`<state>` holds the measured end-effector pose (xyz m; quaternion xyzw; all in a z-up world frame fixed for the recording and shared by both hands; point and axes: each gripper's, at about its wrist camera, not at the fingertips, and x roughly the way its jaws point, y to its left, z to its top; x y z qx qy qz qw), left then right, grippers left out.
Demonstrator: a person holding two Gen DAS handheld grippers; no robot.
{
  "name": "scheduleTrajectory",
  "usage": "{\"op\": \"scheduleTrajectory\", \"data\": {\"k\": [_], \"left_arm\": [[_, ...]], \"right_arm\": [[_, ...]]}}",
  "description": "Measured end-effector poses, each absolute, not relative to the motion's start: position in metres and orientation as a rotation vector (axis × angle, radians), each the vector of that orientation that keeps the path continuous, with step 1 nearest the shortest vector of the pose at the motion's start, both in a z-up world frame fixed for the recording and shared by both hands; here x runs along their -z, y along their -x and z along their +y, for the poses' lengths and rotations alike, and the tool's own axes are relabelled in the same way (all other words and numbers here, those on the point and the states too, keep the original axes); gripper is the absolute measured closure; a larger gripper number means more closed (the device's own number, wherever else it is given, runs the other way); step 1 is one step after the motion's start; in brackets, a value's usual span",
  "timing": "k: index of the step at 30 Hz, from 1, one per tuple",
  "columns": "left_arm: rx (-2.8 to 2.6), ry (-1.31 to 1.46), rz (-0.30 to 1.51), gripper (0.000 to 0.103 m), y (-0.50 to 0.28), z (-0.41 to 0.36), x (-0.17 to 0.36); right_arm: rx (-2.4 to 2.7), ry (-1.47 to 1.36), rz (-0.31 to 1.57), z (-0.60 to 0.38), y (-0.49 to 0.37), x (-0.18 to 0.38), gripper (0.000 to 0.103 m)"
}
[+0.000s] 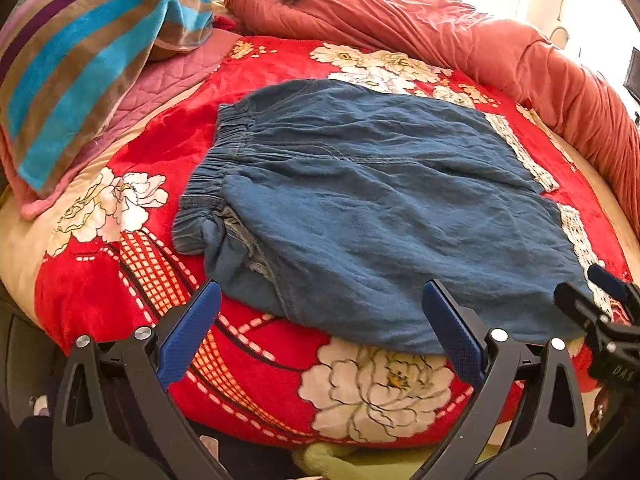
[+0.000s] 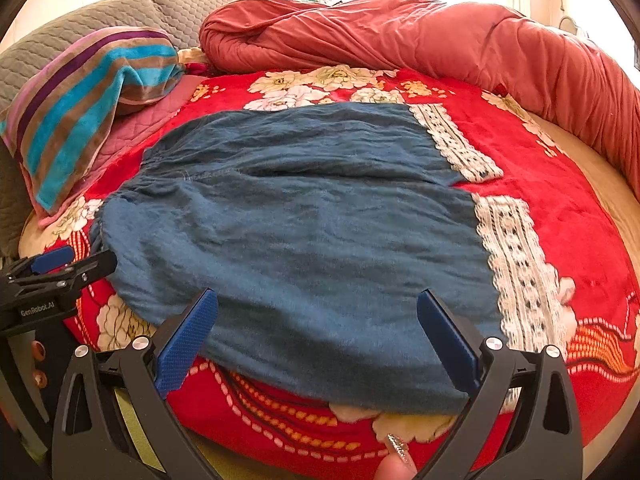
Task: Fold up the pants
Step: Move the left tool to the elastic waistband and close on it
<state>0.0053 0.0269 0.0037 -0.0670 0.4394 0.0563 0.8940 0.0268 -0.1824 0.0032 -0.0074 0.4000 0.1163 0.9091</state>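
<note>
Jaws spread on both left gripper (image 1: 320, 300) and right gripper (image 2: 318, 308); blue denim pants (image 2: 296, 240) lie flat just ahead, lace-trimmed hems (image 2: 516, 264) rightward, on red floral blanket (image 2: 560, 200).

Red floral blanket (image 2: 520, 168) on a bed; rolled coral quilt (image 2: 400, 36); grey quilted headboard (image 2: 80, 28); bright daylight behind

Blue pants (image 1: 360, 208) lie mid-frame on a red floral blanket (image 1: 100, 300); the left tool (image 1: 320, 300) gapes wide at the near hem.
</note>
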Motion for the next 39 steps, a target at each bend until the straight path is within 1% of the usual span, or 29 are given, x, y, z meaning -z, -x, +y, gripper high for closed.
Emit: {"op": "scheduleTrajectory", "data": {"k": [12,15,23,30,35,39], "left_arm": [[-0.183,0.173,0.938,0.009,-0.045,0.079,-0.005],[-0.195,0.169,0.949,0.009,-0.062,0.092,-0.006],[-0.213,0.190,0.992,0.009,-0.121,0.132,-0.007],[-0.207,0.163,1.003,0.009,-0.166,0.154,0.001],[-0.220,0.093,0.995,0.009,-0.194,0.164,0.006],[-0.214,0.041,0.996,0.009,-0.214,0.164,0.012]], "right_arm": [[-0.306,0.071,0.815,-0.162,-0.097,-0.015,0.004],[-0.348,0.080,0.827,-0.153,-0.124,-0.018,0.004],[-0.459,0.211,0.792,-0.109,-0.198,-0.030,0.004],[-0.525,0.320,0.835,-0.069,-0.260,-0.013,0.004],[-0.543,0.364,0.878,-0.053,-0.296,0.003,0.004],[-0.563,0.397,0.879,-0.043,-0.317,0.009,0.004]]}}
